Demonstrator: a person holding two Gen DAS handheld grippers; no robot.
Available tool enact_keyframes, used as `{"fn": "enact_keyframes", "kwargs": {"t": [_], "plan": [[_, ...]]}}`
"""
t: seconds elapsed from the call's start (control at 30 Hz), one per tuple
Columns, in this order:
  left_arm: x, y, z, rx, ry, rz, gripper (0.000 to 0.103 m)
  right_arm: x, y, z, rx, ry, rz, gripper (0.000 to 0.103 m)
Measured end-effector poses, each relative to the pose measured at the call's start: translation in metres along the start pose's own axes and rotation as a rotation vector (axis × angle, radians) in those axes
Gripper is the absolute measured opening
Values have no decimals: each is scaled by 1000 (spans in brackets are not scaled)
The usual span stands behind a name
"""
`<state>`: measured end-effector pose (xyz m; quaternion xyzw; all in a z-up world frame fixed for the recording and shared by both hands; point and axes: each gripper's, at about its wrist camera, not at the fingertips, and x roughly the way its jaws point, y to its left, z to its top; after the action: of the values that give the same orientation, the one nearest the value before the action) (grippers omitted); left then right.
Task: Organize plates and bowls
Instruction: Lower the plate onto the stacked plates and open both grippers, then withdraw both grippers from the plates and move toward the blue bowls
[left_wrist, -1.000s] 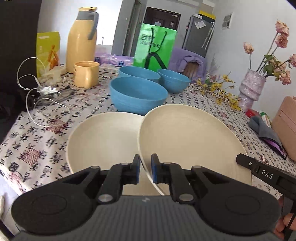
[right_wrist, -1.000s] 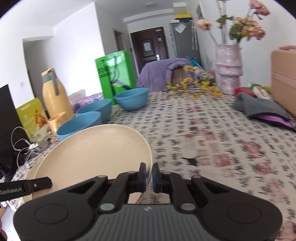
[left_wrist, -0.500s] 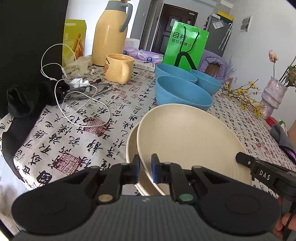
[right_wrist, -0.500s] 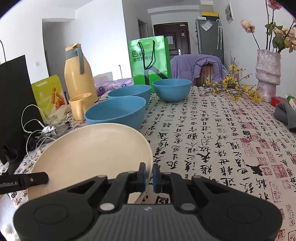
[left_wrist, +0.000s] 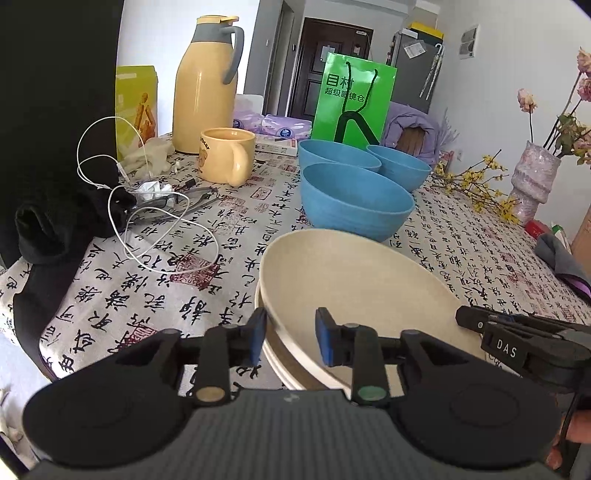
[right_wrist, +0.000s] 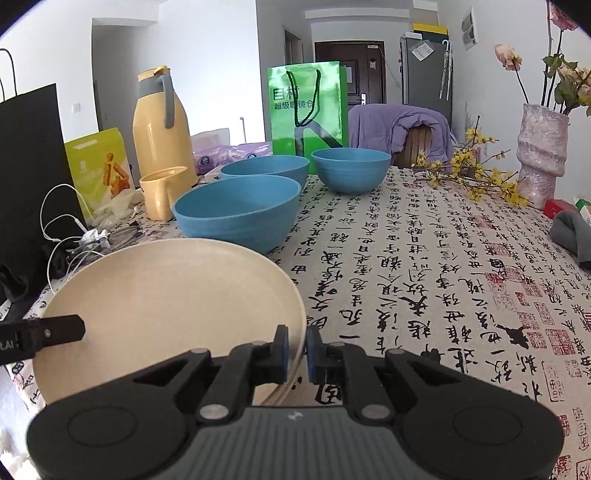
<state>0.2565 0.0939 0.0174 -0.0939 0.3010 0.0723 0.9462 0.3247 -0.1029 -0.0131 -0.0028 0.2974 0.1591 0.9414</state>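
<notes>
On the near-left part of the counter (right_wrist: 424, 258), which wears a cloth printed with black calligraphy and red seals, two cream plates lie stacked. The top plate (left_wrist: 354, 291) rests on the bottom plate (left_wrist: 275, 360), of which only a thin edge shows along the near-left side.

The left claw (left_wrist: 289, 339) stands wide, its blue-padded fingers on either side of the stack's near rim without pinching it. The right claw (right_wrist: 296, 349) is narrow, its pads closed on the right rim of the top plate, seen from the right wrist view (right_wrist: 170, 302). The tip of the right claw also shows at the right edge of the left wrist view, at the plate's far side.

Just behind the plates sits a large blue bowl (left_wrist: 354, 205), close to the stack but apart from it. Two more blue bowls stand further back: one on the left (left_wrist: 336, 157) and one on the right (left_wrist: 400, 166), the two touching or nearly so.

To the left are a yellow mug (left_wrist: 225, 155), a tall yellow thermos (left_wrist: 207, 88) and a tangle of white cable (left_wrist: 147, 206). A green paper bag (left_wrist: 352, 101) stands behind the bowls, and a pale vase (left_wrist: 530, 182) with flowers stands at the far right.
</notes>
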Motion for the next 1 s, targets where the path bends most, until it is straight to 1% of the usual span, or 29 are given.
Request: {"fn": "enact_keyframes", "kwargs": {"t": [0.03, 0.1, 0.23, 0.33, 0.43, 0.53, 0.6, 0.67, 0.7, 0.73, 0.77, 0.9, 0.97, 1.0], "plan": [[-1, -1, -1, 21, -4, 3, 39, -1, 1, 0, -7, 0, -2, 10], [-4, -2, -3, 53, -10, 5, 39, -2, 1, -1, -16, -2, -2, 10], [-9, -7, -8, 105, -5, -5, 46, -10, -1, -3, -6, -15, 9, 12], [-18, -4, -10, 98, -12, -10, 47, -25, -5, -1, -11, -46, 22, 12], [-35, 0, -14, 74, -56, -14, 48, -42, -13, -1, -14, -67, 44, 12], [-57, -2, -19, 61, -107, -22, 54, -63, -21, -6, -21, -89, 55, 14], [-71, -8, -24, 58, -137, -30, 57, -79, -26, -12, -29, -107, 64, 20], [-83, -15, -31, 64, -158, -44, 64, -96, -30, -21, -44, -125, 68, 29], [-90, -19, -36, 68, -169, -53, 65, -103, -31, -26, -54, -133, 70, 32], [-95, -23, -40, 76, -175, -66, 67, -111, -33, -32, -69, -142, 68, 40], [-100, -26, -44, 85, -175, -80, 69, -118, -34, -37, -85, -150, 61, 48], [-115, -38, -60, 118, -164, -148, 72, -151, -37, -61, -139, -194, 20, 58], [-121, -42, -66, 137, -167, -172, 77, -167, -40, -70, -129, -213, 22, 70], [-123, -44, -68, 142, -169, -172, 79, -175, -40, -74, -118, -223, 26, 72]]}}
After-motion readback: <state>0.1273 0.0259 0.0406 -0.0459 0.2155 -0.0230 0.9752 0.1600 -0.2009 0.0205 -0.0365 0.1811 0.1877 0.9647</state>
